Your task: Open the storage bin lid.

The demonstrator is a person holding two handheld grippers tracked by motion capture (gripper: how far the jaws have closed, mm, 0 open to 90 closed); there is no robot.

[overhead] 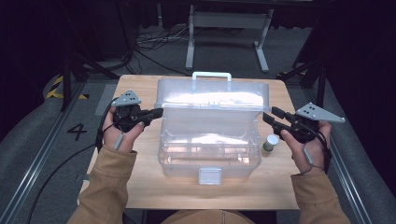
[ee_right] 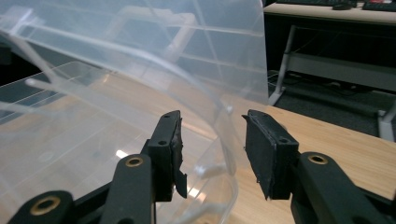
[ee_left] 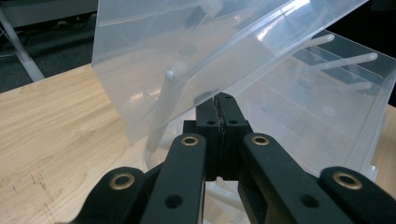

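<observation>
A: From the high view, where is everything around the clear plastic box?
B: The box sits mid-table with its lid raised and leaning back, white handle on top. The left gripper is at the box's left upper edge, jaws together against it. The right gripper is just off the box's right side, jaws apart. A small white-capped jar stands beside the box's right wall, below that gripper.

A: And the left gripper view?
B: The left gripper has its jaws pressed shut, tips right under the lid's tilted edge, above the box's rim; whether they pinch plastic I cannot tell.

A: The right gripper view?
B: The right gripper stands open, and the box's curved rim passes between the pads without either pressing on it.
</observation>
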